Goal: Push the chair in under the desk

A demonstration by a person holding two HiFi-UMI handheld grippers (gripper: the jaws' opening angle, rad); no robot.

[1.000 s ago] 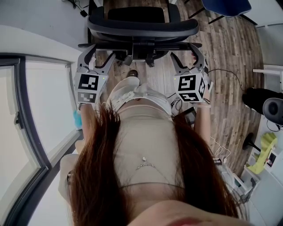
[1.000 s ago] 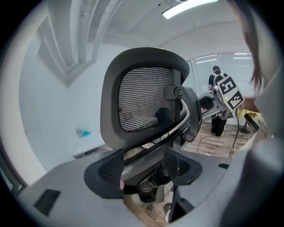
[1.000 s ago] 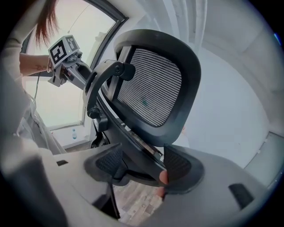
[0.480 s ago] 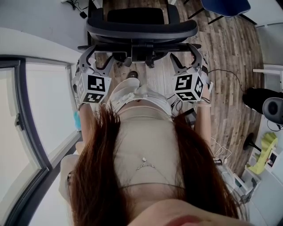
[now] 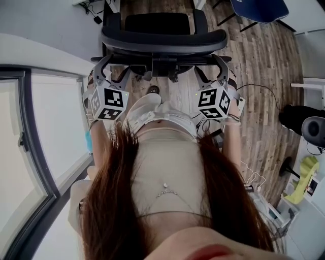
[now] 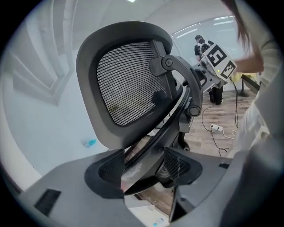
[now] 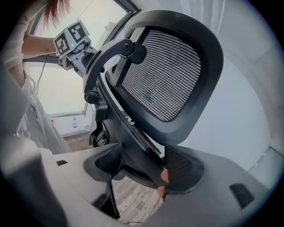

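Straight ahead on the wooden plank floor point(image 5: 259, 76) stands the black mesh-backed office chair point(image 5: 162, 35): bulky, probably free-rolling. Its stiff backrest rim suits pushing; the left gripper point(image 5: 112, 68) and right gripper point(image 5: 212, 67) each clamp it.

Wood-plank floor point(image 5: 259, 56) fills the head view's upper right. The chair point(image 5: 162, 35) stands on it at upper centre. A white power strip point(image 6: 215, 128) lies right of centre in the left gripper view.

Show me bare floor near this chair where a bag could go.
Bare wood floor lies right of the chair, below the blue chair. Crowded: lower right, white cords and yellow clutter; the person stands behind the chair.
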